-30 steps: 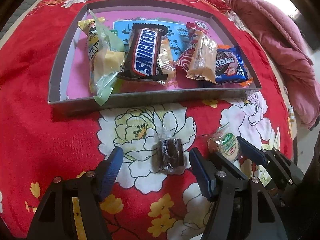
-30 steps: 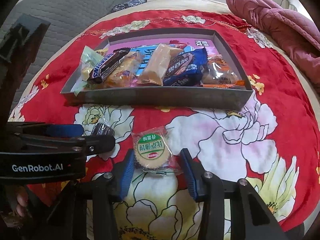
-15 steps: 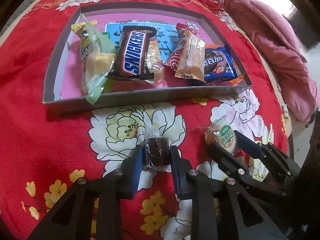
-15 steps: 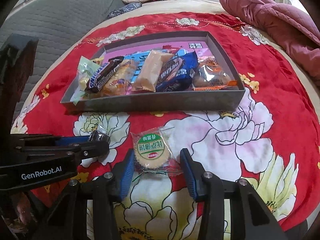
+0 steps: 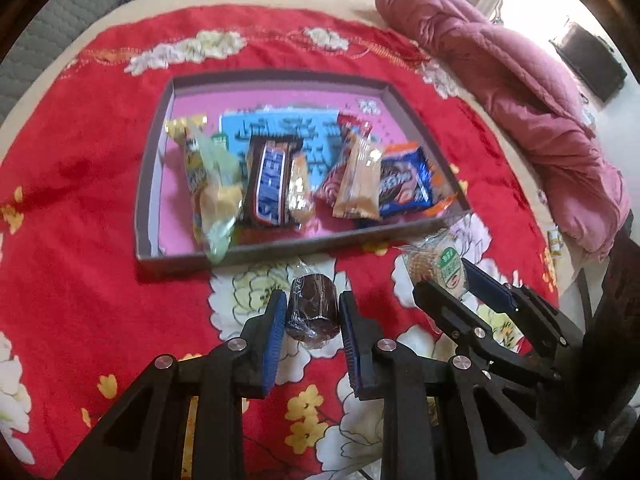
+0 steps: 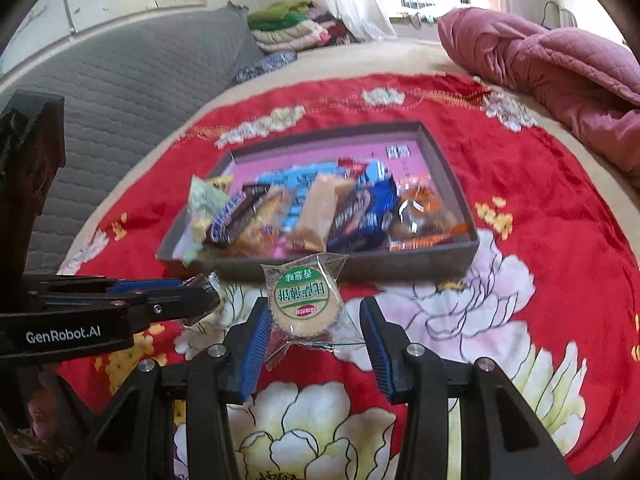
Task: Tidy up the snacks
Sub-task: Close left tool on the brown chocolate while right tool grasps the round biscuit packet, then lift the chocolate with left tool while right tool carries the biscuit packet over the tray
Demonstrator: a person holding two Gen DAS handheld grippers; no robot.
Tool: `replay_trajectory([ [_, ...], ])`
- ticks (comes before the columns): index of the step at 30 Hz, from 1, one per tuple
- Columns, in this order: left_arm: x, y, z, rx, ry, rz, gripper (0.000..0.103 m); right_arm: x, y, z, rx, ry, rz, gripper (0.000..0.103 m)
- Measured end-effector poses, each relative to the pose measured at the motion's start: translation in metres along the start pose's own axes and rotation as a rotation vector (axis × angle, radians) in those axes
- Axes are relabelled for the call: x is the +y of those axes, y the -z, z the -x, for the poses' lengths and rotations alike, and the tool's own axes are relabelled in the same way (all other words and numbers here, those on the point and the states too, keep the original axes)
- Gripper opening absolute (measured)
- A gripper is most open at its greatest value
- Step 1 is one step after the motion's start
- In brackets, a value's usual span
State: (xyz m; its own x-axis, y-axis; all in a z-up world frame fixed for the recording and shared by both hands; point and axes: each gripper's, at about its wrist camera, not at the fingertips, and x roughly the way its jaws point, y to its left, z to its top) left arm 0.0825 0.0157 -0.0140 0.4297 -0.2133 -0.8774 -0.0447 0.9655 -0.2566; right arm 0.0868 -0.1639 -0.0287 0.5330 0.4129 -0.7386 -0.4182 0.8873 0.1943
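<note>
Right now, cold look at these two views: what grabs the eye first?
The red flowered blanket fills both views, with a shallow grey tray of wrapped snacks lying on it. Nearer the cameras, the left tool is shut on a dark brown wrapped cake, and the right tool holds a round cracker packet with a green label. A pink quilt is heaped at the far right.
</note>
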Motion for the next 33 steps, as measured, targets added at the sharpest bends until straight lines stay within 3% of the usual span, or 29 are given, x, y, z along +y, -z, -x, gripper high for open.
replay_trajectory([
  [6, -0.006, -0.011, 0.005, -0.026, 0.001, -0.011, 0.027, -0.003, -0.011, 0.006, -0.062, 0.042, 0.031, 0.045],
  [14, -0.019, -0.026, 0.0, -0.037, 0.01, -0.031, 0.027, -0.027, -0.02, 0.008, -0.098, 0.04, -0.036, 0.045],
  [33, -0.023, -0.056, -0.027, -0.027, -0.012, -0.017, 0.027, -0.06, -0.033, -0.007, -0.122, 0.061, -0.098, 0.046],
])
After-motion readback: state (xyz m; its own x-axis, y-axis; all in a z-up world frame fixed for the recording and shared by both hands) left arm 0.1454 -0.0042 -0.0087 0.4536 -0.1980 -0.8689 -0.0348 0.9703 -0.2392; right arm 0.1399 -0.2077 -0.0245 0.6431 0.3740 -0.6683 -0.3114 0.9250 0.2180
